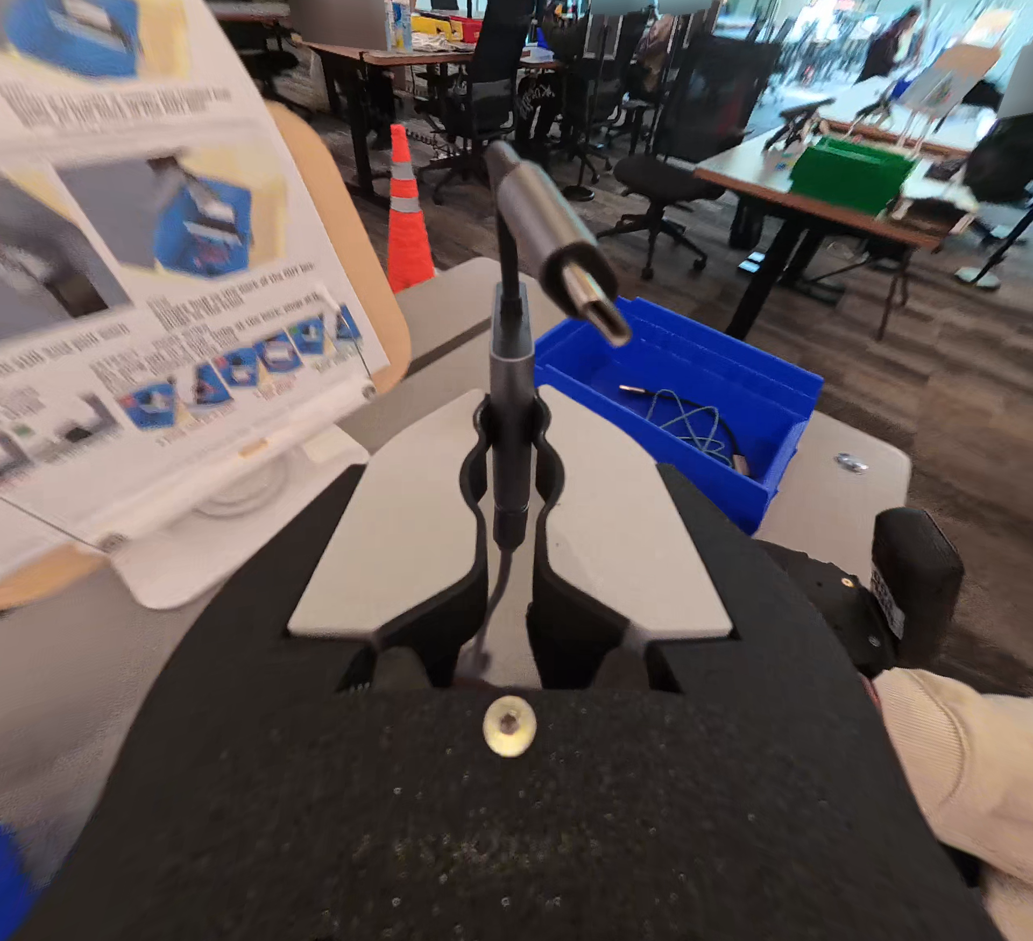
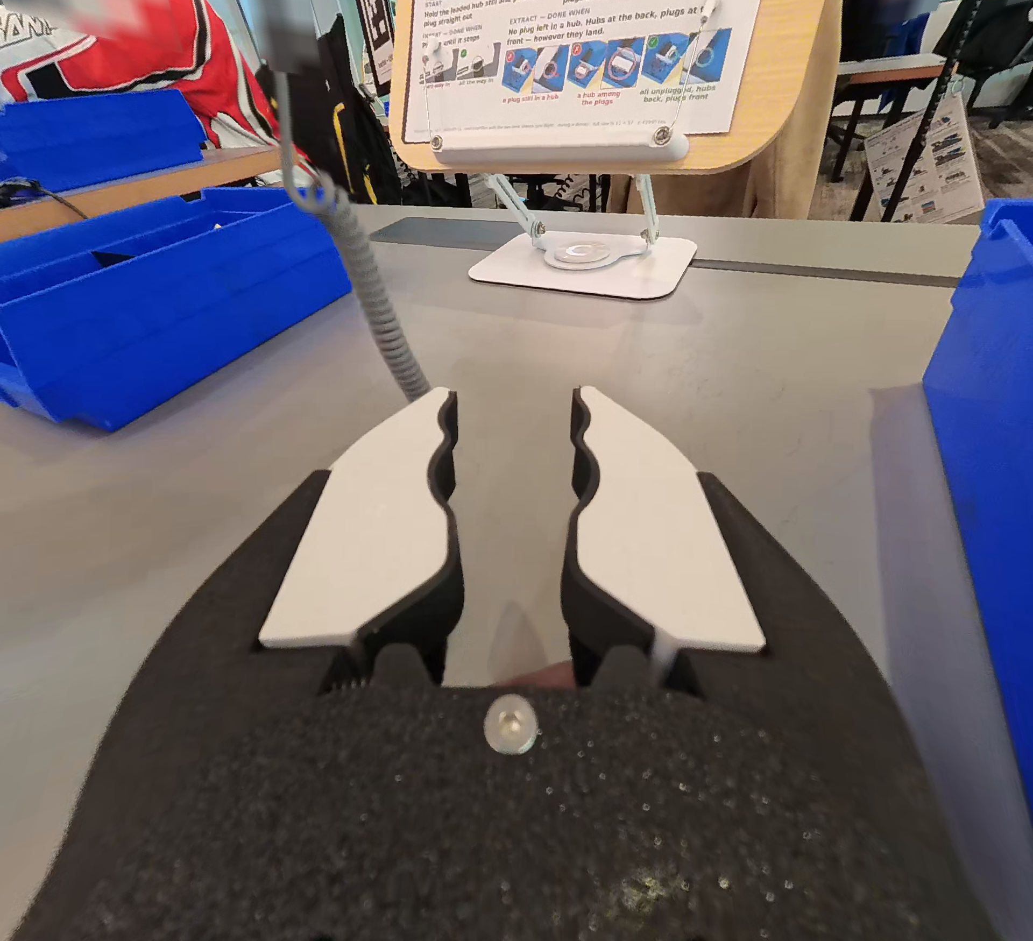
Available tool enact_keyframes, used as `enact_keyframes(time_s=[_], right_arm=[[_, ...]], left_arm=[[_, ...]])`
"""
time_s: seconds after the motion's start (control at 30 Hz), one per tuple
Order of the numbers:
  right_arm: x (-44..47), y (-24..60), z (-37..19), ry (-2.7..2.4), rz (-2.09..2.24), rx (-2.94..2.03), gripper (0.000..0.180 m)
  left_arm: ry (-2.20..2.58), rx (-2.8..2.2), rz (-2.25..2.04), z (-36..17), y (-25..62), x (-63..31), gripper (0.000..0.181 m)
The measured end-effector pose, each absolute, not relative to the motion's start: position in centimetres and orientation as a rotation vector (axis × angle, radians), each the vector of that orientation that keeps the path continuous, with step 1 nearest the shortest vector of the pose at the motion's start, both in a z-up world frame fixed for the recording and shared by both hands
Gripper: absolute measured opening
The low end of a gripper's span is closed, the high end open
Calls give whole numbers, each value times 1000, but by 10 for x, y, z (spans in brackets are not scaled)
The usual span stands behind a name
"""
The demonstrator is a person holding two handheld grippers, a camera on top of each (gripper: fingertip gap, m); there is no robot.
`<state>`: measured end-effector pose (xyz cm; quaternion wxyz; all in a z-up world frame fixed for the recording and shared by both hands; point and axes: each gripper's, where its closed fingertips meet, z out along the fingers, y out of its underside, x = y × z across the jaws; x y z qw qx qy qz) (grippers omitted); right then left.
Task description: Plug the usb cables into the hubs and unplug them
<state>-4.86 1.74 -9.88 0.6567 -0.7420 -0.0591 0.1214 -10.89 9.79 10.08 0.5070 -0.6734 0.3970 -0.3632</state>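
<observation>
- We see the grey hub [image 1: 510, 411] standing edge-on and upright between the two fingers of our left tool [image 1: 511, 414], which is clamped on it near the fingertips.
- From the top of the hub a short black lead bends up and over, ending in a grey plug [image 1: 564, 249] whose metal tip points toward the camera and hangs in the air above the far side of the bench.
- A thin grey cable [image 1: 492, 607] leaves the lower end of the hub and runs back down the gap between the fingers.
- The left tool is held level over the grey bench [image 1: 838, 523], pointing outward, with a cream sleeve [image 1: 950, 774] at the lower right of that view.
- Beyond the hub, a blue bin [image 1: 782, 411] sits on the bench; a coiled braided cable [image 1: 693, 428] lies inside it.
- Our right tool [image 2: 514, 411] has its fingers apart with nothing between them; it hovers low over the bench, pointing at the instruction sheet stand [image 2: 581, 266].
- A grey coiled cord [image 2: 380, 310] hangs down just beside the right tool's left fingertip.
- Blue bins flank the right tool: one to the left [image 2: 167, 310], one at the right edge [image 2: 984, 411].
- An orange traffic cone [image 1: 408, 210] stands on the floor past the bench.
</observation>
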Motion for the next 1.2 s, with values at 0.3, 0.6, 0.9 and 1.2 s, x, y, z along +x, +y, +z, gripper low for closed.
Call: enact_keyframes(time_s=[0.3, 0.6, 0.9, 1.2], right_arm=[[-62, 11, -79, -224, 268, -1550, 39], [-104, 33, -58, -410, 150, -1479, 30], [-120, 74, -56, -381, 186, -1492, 28], [-127, 84, -53, -399, 174, -1460, 12]], left_arm=[[702, -1714, -1330, 19, 82, -113, 12], [332, -1809, -1732, -20, 87, -105, 11], [222, -1805, -1797, -27, 100, -106, 11], [209, -1804, -1810, -28, 107, -110, 11]])
